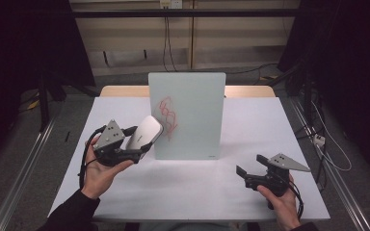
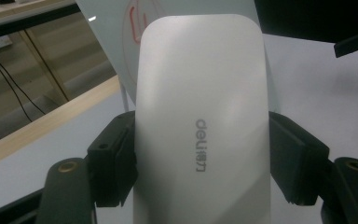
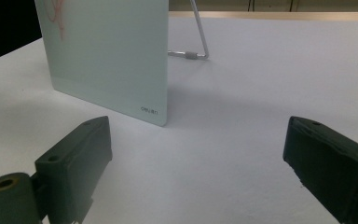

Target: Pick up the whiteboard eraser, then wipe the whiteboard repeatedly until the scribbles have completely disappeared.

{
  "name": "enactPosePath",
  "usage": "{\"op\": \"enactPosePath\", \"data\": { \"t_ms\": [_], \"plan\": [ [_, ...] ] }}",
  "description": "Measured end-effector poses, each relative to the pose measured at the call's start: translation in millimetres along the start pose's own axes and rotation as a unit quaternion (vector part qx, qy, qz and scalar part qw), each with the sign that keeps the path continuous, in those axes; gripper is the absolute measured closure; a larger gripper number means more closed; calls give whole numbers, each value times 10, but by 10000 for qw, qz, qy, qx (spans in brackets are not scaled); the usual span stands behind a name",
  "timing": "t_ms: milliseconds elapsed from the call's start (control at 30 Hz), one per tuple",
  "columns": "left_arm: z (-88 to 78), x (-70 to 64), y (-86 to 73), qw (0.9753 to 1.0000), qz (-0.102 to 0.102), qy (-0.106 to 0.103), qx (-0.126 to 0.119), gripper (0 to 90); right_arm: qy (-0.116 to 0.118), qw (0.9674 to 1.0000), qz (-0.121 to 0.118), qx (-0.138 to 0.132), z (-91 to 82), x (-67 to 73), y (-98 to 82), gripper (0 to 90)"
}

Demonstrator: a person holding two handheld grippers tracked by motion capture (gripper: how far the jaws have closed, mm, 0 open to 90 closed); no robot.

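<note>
White and smooth, the eraser [image 1: 144,132] sits clamped between the jaws of the left tool [image 1: 134,143], raised off the table [image 1: 250,125] with its far end against the lower left face of the upright glass board [image 1: 192,120], beside the red scribble [image 1: 167,115]. Over the table's right front, the right tool [image 1: 250,169] has its jaws wide apart, holding nothing.
</note>
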State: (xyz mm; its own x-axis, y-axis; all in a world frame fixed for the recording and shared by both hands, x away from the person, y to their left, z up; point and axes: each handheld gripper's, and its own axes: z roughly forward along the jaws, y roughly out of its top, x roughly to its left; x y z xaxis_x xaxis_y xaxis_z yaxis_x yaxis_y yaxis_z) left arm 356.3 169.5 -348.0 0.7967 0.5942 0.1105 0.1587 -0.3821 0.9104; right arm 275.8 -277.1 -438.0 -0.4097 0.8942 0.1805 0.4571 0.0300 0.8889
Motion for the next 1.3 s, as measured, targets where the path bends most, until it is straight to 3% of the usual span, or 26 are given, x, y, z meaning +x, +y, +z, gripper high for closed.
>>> {"op": "enactPosePath", "data": {
  "t_ms": [267,333,400,467,633,967,1133,1300],
  "plan": [
    [30,39,103,9998,129,114,-107,311,-13,10000,15,6,11,-6,5,81],
    [47,71,140,9998,59,34,-171,311,-30,10000,13,11,10,-4,1,80],
    [67,72,179,9995,155,192,-218,311,-28,10000,41,-2,3,-7,-1,80],
    [83,75,216,9993,199,220,-237,311,-37,10000,32,0,0,-9,-2,80],
    [167,62,299,9974,555,388,-259,311,-28,10000,12,3,3,-12,0,80],
    [389,135,454,9942,744,729,-274,311,-13,10000,7,-7,-9,-13,-3,79],
    [491,157,533,9929,841,802,-264,311,-7,10000,11,-27,-14,-22,1,79],
    [599,138,581,9900,1041,905,-278,311,-1,10000,1,-14,-9,-20,2,79]
  ]
}}
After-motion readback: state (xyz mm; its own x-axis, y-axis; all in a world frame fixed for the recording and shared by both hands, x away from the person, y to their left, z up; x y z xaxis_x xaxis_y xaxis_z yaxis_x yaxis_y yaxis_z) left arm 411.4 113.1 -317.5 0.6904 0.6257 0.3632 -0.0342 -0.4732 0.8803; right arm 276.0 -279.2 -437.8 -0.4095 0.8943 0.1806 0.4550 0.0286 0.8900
